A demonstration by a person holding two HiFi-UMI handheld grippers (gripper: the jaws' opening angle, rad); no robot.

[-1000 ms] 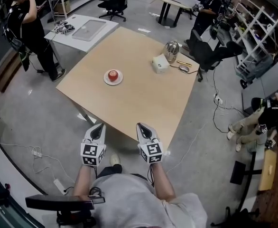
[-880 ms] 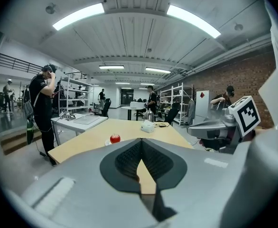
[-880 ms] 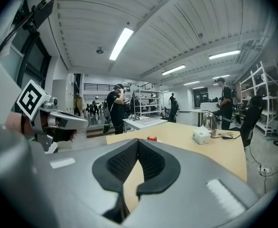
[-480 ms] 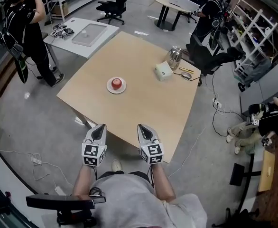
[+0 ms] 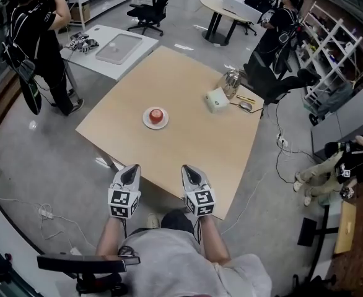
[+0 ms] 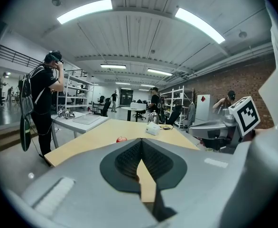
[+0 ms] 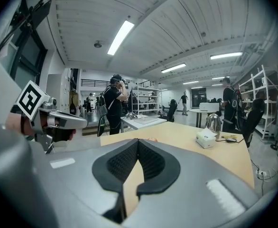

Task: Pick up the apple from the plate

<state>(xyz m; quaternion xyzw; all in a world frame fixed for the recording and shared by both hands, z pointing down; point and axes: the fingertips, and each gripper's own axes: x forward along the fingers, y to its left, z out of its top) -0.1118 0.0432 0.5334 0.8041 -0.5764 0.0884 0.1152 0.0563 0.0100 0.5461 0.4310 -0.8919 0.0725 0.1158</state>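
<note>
While both pairs of jaws sit closed on nothing, the apple waits ahead.
Left gripper and right gripper hang at the table's near edge. The apple lies well ahead between them, seemingly nearer the left: red, round, upright mid-plate.

Red apple, upright, centred on white plate

Left gripper and right gripper side by side, pointing forward. Forearms extended. Both pairs of jaws closed, empty.
</note>
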